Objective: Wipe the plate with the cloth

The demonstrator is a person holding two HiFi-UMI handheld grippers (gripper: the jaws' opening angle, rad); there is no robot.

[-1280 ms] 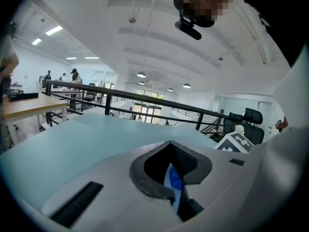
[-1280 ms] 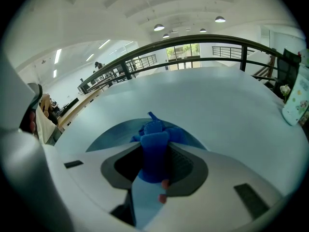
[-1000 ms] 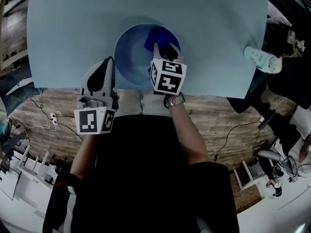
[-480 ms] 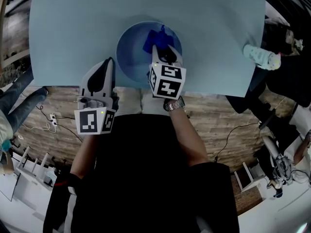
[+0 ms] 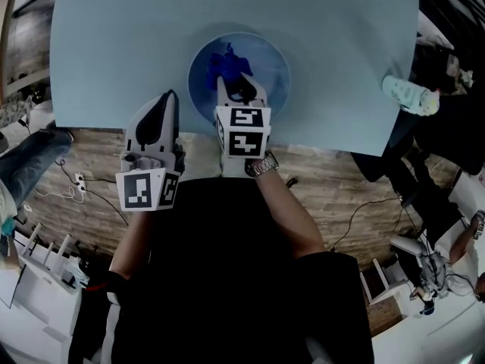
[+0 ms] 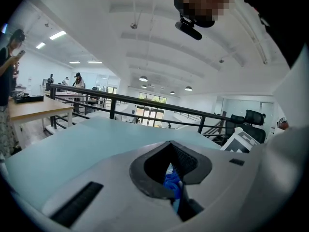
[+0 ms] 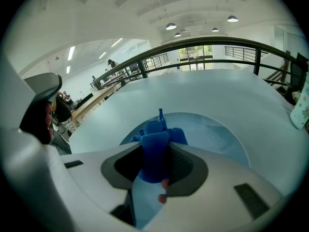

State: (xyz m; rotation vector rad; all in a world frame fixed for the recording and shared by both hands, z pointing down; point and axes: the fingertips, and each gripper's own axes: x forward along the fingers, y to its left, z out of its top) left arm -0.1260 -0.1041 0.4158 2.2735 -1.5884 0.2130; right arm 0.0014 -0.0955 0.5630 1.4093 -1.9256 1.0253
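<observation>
Right hand-held gripper clamped the cloth over the plate's left half; bare plate lay rightward. Left hand-held gripper, jaws together, sat farther, lower left.

no readable text, labels, brands, numbers or signs in any view.

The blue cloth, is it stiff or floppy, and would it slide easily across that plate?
Probably floppy: the cloth bunches into folds where the right gripper pinches it. Likely light, being soft fabric. It should slide fairly easily over the smooth-looking plate.
</observation>
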